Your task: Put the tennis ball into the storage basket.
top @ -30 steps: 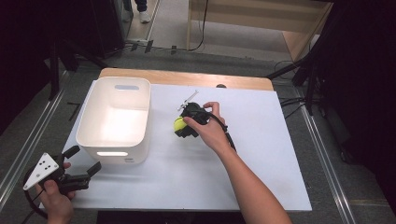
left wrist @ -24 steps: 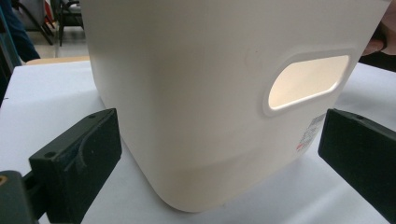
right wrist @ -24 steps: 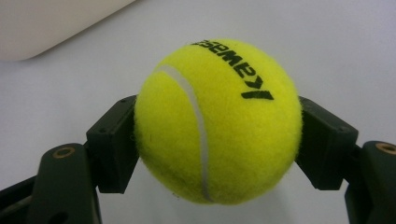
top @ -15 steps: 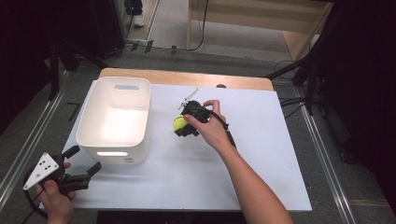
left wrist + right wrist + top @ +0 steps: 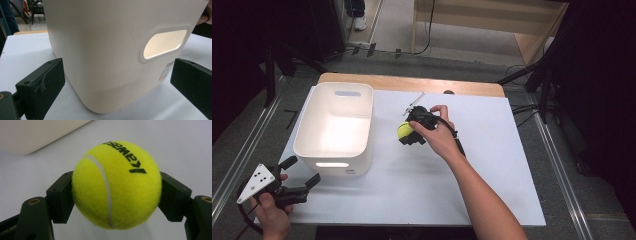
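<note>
A yellow tennis ball [image 5: 116, 185] with a white seam and black lettering sits pressed between both pads of my right gripper [image 5: 117, 195], just above the white tabletop. From above, that ball [image 5: 403, 130] shows at the left tip of the right gripper [image 5: 408, 133], mid-table, a little right of the white bin [image 5: 334, 129]. My left gripper [image 5: 303, 173] stands open at the near left corner, its jaws spread toward the bin's near wall [image 5: 107, 50] with nothing between them. The left gripper [image 5: 117, 85] faces the bin's oval handle cutout [image 5: 163, 44].
The white board [image 5: 492, 180] lies over a wooden table [image 5: 402, 84]. A small metal stand [image 5: 413, 103] rises just behind the right gripper. Dark stands and cables [image 5: 532, 80] ring the table. Open board surface stretches to the right and front.
</note>
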The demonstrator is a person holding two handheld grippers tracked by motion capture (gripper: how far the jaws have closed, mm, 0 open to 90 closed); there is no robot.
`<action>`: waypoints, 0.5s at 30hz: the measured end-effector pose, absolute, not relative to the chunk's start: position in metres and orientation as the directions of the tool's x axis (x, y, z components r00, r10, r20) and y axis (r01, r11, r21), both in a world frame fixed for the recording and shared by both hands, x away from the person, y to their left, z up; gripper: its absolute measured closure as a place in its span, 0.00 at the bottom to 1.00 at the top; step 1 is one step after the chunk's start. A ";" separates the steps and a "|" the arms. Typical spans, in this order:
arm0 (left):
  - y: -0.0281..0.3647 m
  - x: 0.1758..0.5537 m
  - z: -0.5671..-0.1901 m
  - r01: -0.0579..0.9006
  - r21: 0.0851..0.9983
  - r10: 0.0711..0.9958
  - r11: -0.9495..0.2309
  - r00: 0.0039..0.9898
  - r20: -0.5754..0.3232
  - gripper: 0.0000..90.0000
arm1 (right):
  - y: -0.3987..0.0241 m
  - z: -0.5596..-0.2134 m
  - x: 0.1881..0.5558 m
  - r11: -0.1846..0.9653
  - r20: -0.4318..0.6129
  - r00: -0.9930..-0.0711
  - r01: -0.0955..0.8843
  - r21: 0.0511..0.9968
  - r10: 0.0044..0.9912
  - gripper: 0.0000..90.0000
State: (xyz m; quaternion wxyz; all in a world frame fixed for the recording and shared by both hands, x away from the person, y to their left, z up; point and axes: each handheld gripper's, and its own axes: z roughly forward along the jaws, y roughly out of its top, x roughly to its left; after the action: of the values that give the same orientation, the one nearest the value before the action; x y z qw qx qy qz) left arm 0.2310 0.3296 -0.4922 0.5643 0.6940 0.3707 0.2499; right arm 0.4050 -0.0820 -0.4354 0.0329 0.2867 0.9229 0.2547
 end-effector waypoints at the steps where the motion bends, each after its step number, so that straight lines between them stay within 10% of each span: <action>1: 0.330 0.231 -0.492 0.233 0.969 0.796 -0.089 0.600 -0.071 0.00 | -0.082 -0.435 0.405 0.707 0.086 -0.835 0.510 0.489 0.543 0.26; 15: 0.329 0.231 -0.492 0.232 0.969 0.796 -0.089 0.601 -0.071 0.00 | -0.082 -0.423 0.405 0.716 0.078 -0.846 0.493 0.495 0.528 0.26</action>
State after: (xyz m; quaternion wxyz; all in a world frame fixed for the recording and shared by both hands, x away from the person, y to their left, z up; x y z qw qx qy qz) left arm 0.2309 0.3295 -0.4921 0.5641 0.6943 0.3705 0.2500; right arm 0.4049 -0.0815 -0.4234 0.0346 0.2757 0.9256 0.2571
